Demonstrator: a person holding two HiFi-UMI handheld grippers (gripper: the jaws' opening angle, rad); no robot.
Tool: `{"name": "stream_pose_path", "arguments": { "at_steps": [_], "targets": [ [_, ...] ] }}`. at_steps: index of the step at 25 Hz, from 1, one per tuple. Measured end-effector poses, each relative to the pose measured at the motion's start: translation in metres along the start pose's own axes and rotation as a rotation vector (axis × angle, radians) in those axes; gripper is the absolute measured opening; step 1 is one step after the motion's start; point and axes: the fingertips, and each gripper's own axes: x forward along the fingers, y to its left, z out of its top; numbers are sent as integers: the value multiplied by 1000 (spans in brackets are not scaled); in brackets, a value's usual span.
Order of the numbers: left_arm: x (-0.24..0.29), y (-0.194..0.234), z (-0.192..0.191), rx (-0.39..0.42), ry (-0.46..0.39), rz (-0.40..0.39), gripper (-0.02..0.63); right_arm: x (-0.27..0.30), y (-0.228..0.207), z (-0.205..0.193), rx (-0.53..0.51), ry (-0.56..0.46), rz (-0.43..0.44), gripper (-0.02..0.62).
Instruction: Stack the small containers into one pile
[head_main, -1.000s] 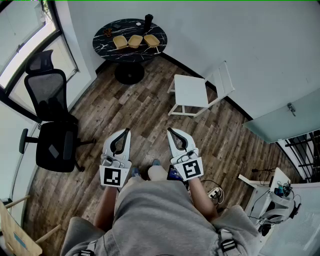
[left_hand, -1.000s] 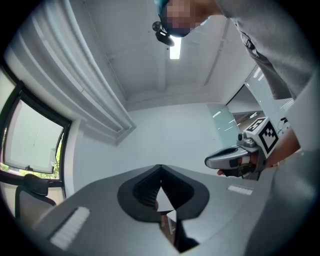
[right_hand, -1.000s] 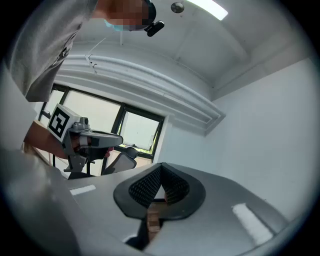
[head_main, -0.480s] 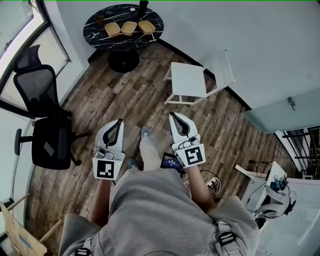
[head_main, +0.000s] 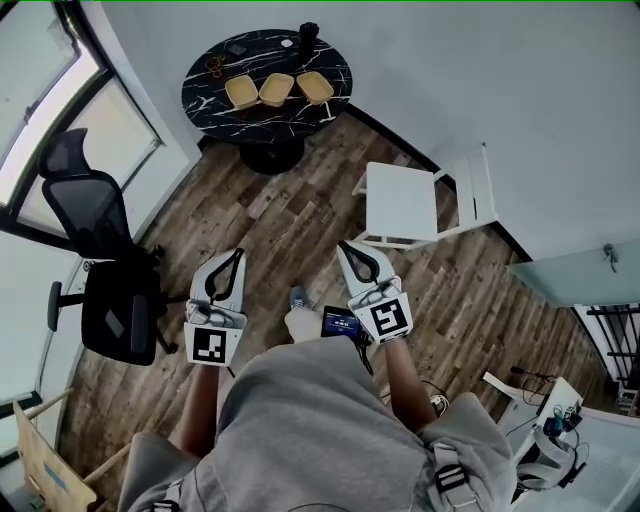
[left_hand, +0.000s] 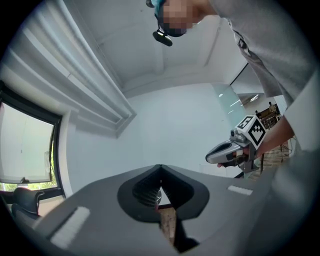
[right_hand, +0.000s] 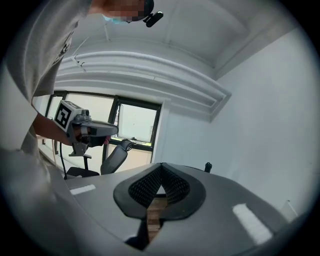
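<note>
I see a room whose wood-plank floor fills most of the head view, closed in by plain white walls and a dark-framed window on the left. A black office chair stands by the window, and a white chair stands near the right-hand wall. In the far corner is the round table, black with white veining, on a single pedestal. My left hand-held gripper and right hand-held gripper hang side by side over the floor, well apart from the table and pointing toward it. Each has its jaws pressed together with nothing between them. The three small containers, tan and shallow, sit in a row on the table top, just beside one another and unstacked. A dark cup stands behind them near the table's far edge.
</note>
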Motion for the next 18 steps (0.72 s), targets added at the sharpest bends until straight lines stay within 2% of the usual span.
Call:
{"name": "stream_pose_path", "arguments": {
  "at_steps": [6, 10, 18],
  "targets": [
    [77, 10, 26, 97, -94, 0, -2, 55, -68, -10, -3, 9, 88, 11],
    [104, 29, 13, 81, -44, 43, -2, 95, -96, -12, 5, -4, 121, 11],
    [160, 83, -20, 82, -25, 46, -2, 174, -126, -27, 33, 41, 144, 11]
  ]
}}
